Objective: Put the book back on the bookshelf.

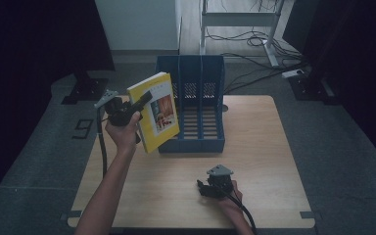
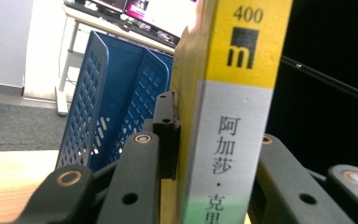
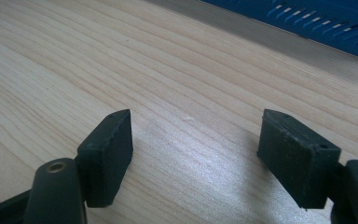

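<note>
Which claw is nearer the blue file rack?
Left. The left claw holds the book right beside the rack; the right claw rests on the table, farther off.

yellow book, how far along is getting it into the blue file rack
Done: the left gripper has the yellow book clamped and lifted off the table. In hand: it hangs beside the blue file rack, tilted. Left: slotting it into a compartment. The right gripper rests open.

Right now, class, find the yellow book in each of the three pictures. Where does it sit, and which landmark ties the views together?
High view: yellow book left of centre, tilted, clamped in the left claw, beside the blue file rack.
Left gripper view: its spine stands centre-right between the jaws.
Right gripper view: not in it.
Shared landmark: the blue file rack on the wooden table.
</note>
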`<move>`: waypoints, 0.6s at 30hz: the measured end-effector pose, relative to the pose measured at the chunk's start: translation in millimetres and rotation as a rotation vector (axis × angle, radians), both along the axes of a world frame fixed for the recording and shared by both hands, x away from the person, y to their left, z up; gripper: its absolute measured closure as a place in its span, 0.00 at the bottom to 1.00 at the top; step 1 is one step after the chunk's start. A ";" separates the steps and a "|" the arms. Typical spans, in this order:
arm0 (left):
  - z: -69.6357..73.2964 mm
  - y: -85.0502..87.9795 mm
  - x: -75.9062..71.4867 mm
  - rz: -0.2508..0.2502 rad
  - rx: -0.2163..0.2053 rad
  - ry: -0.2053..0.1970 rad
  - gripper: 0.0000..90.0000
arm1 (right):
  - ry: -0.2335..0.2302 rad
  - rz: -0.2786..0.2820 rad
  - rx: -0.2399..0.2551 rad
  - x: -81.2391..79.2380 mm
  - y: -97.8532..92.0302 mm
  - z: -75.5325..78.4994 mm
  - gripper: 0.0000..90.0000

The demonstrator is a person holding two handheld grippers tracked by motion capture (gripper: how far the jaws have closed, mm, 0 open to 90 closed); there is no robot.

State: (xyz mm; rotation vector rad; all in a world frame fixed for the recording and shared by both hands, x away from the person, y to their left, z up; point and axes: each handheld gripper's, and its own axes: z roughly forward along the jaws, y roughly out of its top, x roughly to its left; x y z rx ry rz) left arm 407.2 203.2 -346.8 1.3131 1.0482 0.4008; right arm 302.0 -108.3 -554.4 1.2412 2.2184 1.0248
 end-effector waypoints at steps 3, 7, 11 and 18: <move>-1.1 -2.1 3.8 0.007 0.004 0.005 0.82 | 0.000 0.000 0.000 0.0 0.0 0.0 0.29; -3.0 -3.9 7.9 0.007 0.005 0.016 0.82 | 0.000 0.000 0.000 0.0 0.0 0.0 0.29; -4.4 -6.3 9.7 -0.003 0.010 0.027 0.82 | 0.000 0.000 0.000 0.0 0.0 0.0 0.29; -3.7 -7.8 14.5 0.012 0.016 0.030 0.82 | 0.000 0.000 0.000 0.0 0.0 0.0 0.29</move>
